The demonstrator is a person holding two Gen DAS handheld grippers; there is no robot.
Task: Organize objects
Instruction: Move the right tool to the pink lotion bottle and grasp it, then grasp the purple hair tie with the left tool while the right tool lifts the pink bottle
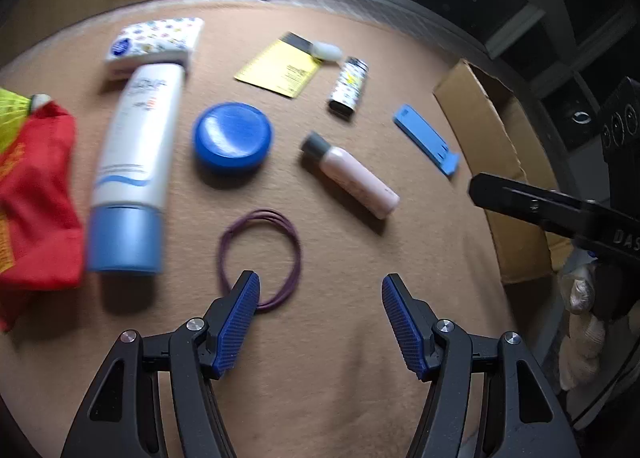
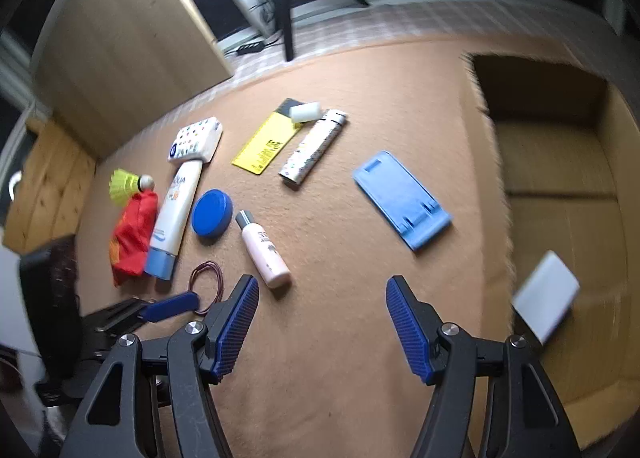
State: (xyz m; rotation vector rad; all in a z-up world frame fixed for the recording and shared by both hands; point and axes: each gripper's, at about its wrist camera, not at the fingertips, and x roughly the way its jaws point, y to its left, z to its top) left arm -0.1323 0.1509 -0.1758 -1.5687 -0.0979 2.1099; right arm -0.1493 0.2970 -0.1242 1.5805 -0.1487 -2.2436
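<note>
Legible text, few items only. White tube w/ blue cap (image 2: 172, 213), lying near left edge of the tan cloth-covered counter (image 2: 360, 338): letters "XUA" partly readable, rest blurred. Black right-hand tool body (image 1: 600, 225) at right edge of left wrist view: white letters "DAS", cut off by frame. Yellow card (image 2: 262, 147): black print, too small to read.

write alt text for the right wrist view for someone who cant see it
The open right gripper hangs over a tan cloth-covered table strewn with toiletries, nearest a small pink bottle with a grey cap and a flat blue plastic phone stand. At right, an open cardboard box holds one white rectangular object.
</note>
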